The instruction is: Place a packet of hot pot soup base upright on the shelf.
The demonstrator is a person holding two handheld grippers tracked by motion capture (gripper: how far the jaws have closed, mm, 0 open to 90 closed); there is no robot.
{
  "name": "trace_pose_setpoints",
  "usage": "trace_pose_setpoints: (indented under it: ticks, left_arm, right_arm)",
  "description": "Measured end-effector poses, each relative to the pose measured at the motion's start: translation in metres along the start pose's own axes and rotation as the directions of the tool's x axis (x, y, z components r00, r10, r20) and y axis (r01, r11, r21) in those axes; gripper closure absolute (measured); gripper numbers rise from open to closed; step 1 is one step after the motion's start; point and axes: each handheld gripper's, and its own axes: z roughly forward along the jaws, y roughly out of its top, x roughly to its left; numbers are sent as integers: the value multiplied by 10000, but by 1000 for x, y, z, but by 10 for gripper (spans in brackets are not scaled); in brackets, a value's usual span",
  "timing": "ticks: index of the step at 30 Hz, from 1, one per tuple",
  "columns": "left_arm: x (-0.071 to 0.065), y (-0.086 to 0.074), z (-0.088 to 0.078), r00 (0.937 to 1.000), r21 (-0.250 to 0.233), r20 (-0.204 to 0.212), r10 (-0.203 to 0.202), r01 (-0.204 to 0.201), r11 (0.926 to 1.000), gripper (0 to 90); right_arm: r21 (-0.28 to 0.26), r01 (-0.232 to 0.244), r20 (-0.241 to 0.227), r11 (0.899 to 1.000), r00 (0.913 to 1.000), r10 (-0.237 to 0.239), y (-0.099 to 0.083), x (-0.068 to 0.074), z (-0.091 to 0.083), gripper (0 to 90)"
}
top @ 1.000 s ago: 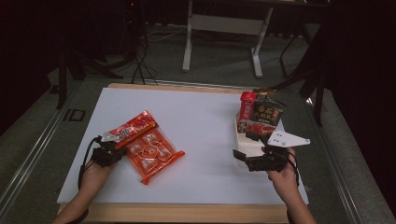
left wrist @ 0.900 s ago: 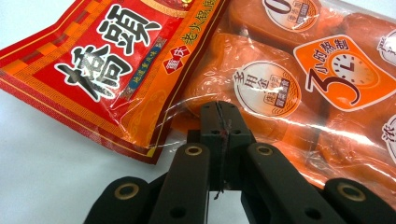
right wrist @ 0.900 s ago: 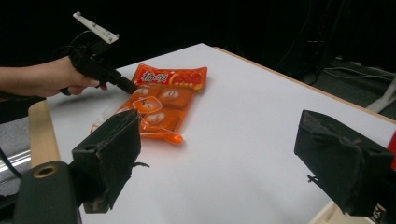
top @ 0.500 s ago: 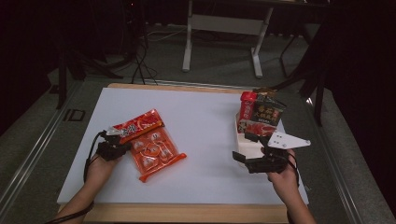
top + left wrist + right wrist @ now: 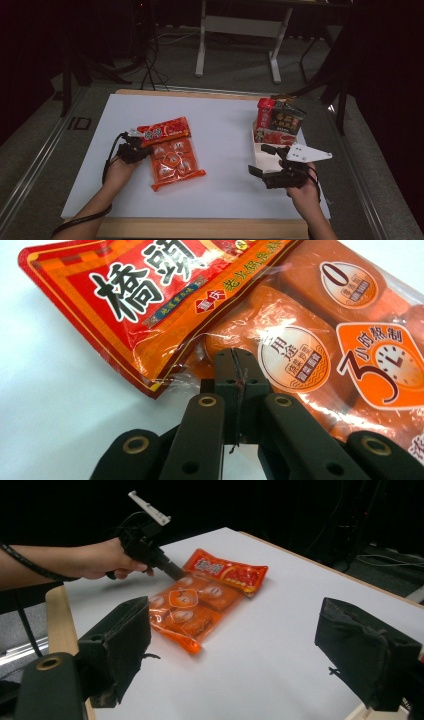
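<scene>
Centrally on the left half of the white table top (image 5: 220,130) lies a clear-fronted orange plastic pouch of round portions (image 5: 175,162), flat, with a red foil snack packet (image 5: 164,131) overlapping its far end. The left gripper (image 5: 142,150) sits at the pouch's near-left edge, jaws pressed together with no packaging visibly caught between them; its tips touch the pouch just beneath the red packet's corner. The right gripper (image 5: 265,159) is well apart at the table's right side, jaws spread wide and empty. Just beyond it stands a white tray (image 5: 259,150) holding upright red and dark packets (image 5: 280,122). Nothing lies between pouch and tray.

The left gripper view gives the closed tips (image 5: 236,371) against the pouch (image 5: 320,340), and the printed red packet (image 5: 150,295) lapping over it. The right gripper view shows the person's left hand (image 5: 107,560) from the side and both packages (image 5: 192,605) beyond its own parted pads (image 5: 117,645).
</scene>
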Motion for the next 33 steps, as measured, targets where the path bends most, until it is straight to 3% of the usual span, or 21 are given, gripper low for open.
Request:
trace_pose_setpoints:
  ticks: [7,23,26,27,29,33]
  left_arm:
    - [-15,15,15,9989,45,196,435,-436,9990,899]
    - [-40,29,31,9916,47,705,1081,-1087,9941,899]
    - [-42,30,30,9915,93,597,1155,-1163,9932,898]
    - [-43,29,27,9918,85,813,991,-1001,9949,898]
    - [-44,28,25,9911,84,871,1009,-1020,9948,898]
    - [-49,20,13,9853,153,1131,1280,-1305,9913,898]
  right_arm:
    - [-93,-20,-12,10000,10000,20,-1,1,-2,145]
    - [-19,-52,63,10000,10000,52,-1,1,-2,146]
    - [-10,-49,151,10000,9999,49,-1,1,-2,145]
    - [-8,-94,122,10000,9999,94,-1,1,-3,145]
    - [-18,-131,131,9999,9998,131,-1,0,-3,145]
    - [36,-168,66,9999,9998,168,-1,1,-1,145]
